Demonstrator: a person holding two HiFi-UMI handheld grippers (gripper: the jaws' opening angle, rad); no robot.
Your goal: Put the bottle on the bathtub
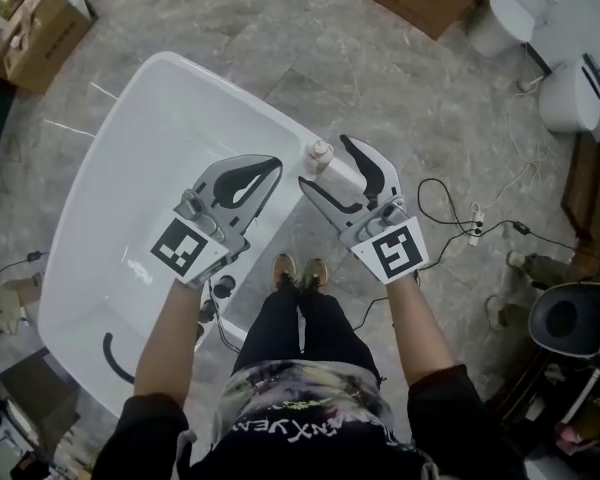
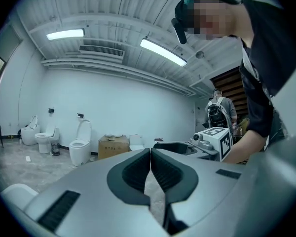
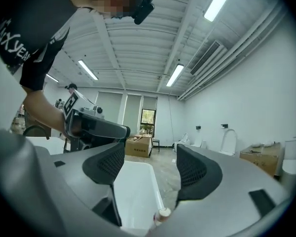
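A small pale bottle [image 1: 319,155] with a white cap stands upright on the near rim of the white bathtub [image 1: 140,128]. In the right gripper view only the bottle's top [image 3: 163,214] shows, low between the jaws. My right gripper [image 1: 322,162] is open and empty, held just beside and above the bottle without touching it. To the left of it, over the tub's near edge, my left gripper [image 1: 277,163] is shut with nothing in it. In the left gripper view the pads [image 2: 138,171] meet at the tips.
The tub's black drain fitting [image 1: 223,286] and a dark hose [image 1: 116,358] lie near the person's feet. Cardboard boxes [image 1: 42,30] stand at the far left and far right. Toilets [image 1: 570,93], a power strip with cables [image 1: 474,222] and a black bin [image 1: 570,318] crowd the right side.
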